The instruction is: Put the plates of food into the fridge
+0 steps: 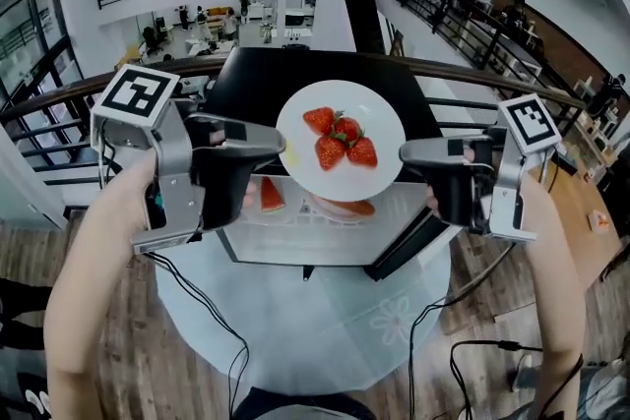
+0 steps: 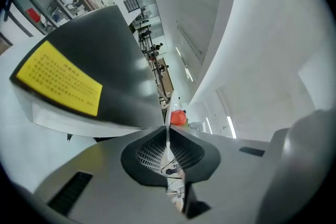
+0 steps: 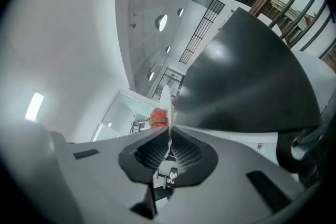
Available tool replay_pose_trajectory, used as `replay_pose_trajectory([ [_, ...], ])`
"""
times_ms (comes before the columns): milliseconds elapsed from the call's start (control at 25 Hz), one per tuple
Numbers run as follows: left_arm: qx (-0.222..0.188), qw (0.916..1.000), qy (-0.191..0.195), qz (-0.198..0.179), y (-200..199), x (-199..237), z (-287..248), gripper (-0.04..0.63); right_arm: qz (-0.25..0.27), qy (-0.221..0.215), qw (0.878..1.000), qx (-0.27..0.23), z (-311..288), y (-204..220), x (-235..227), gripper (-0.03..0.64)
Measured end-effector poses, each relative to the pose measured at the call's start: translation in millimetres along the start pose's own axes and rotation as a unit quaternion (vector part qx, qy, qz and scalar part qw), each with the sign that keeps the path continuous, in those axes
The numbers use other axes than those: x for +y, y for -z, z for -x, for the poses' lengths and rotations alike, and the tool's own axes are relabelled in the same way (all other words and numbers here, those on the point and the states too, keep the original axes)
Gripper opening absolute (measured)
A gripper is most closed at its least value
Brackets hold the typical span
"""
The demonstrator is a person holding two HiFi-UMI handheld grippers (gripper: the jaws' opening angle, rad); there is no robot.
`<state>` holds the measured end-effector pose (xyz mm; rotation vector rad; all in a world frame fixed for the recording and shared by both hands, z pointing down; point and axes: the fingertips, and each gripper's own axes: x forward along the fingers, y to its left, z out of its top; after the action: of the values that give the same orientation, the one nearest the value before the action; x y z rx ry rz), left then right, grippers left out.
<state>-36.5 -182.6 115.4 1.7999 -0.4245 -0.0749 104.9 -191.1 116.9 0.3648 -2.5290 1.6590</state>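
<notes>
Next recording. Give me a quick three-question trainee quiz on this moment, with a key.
1. True or false: the left hand-held gripper and the right hand-held gripper both clamp the rim of the plate.
2. How many strawberries lie on the plate?
3. Where is the watermelon slice? A) on the held plate; B) below the held plate, in the open fridge; C) on the floor.
Key: 1 true; 2 four; 3 B.
</notes>
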Motion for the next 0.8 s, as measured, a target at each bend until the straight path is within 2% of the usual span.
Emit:
replay_pose_trajectory([
  [160, -0.009, 0.9999, 0.001, -0.006, 32.8, 27.6, 14.6, 0.023, 0.018, -0.021, 1.0, -0.014, -10.8, 42.9, -5.9, 0.026],
  [320, -0.023, 0.9996, -0.014, -0.013, 74.4, 62.9, 25.4, 0.023, 0.043, -0.006, 0.998, -0.035, -23.8, 85.6, -26.5, 0.026],
  [440, -0.046, 0.9988, -0.019, 0.001, 96.2, 87.6, 35.1, 0.023, 0.04, -0.008, 0.998, -0.048, -36.0, 112.0, -39.5, 0.026],
  [640, -0.075, 0.9966, -0.023, 0.026, 125.0, 125.4, 45.0, 0.024, 0.01, -0.022, 0.997, -0.066, -51.1, 145.2, -64.3, 0.026],
  [800, -0.091, 0.9926, -0.013, 0.08, 154.2, 164.4, 47.8, 0.023, -0.055, -0.043, 0.994, -0.084, -62.9, 175.7, -99.7, 0.025],
])
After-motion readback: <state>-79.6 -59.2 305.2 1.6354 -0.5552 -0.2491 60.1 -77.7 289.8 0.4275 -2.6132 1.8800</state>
